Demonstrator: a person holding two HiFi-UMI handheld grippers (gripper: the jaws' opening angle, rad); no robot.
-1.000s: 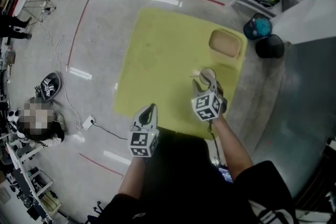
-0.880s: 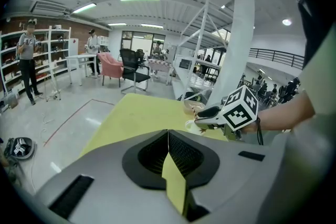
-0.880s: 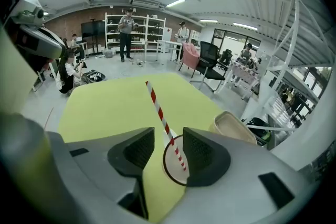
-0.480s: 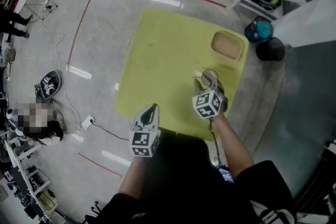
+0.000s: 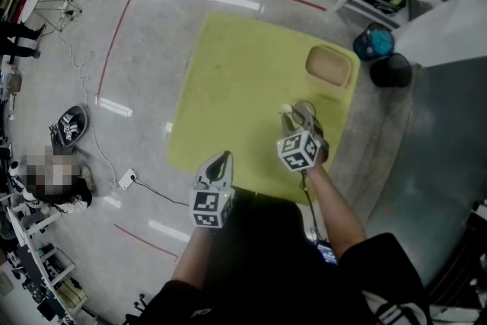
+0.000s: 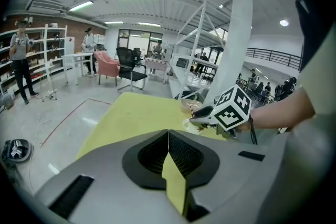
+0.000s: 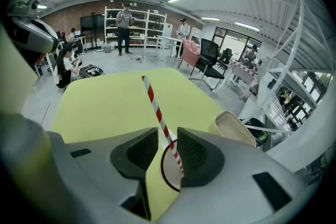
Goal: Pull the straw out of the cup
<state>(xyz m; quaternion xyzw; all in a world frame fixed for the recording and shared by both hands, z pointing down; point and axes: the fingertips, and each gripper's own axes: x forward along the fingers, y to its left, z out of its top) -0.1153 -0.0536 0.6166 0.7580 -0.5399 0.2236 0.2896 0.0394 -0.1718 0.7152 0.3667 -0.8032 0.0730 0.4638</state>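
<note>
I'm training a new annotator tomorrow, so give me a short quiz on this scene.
1. True or false: the left hand-held gripper has its jaws together, with nothing between them.
2. What stands between the jaws of the right hand-held gripper? A) spoon B) striped straw C) lid
3. Fill in: the straw's lower end sits in the ___ on the yellow table.
Key: 1 true. 2 B; those jaws are closing, with a gap showing beside the straw. 3 cup.
</note>
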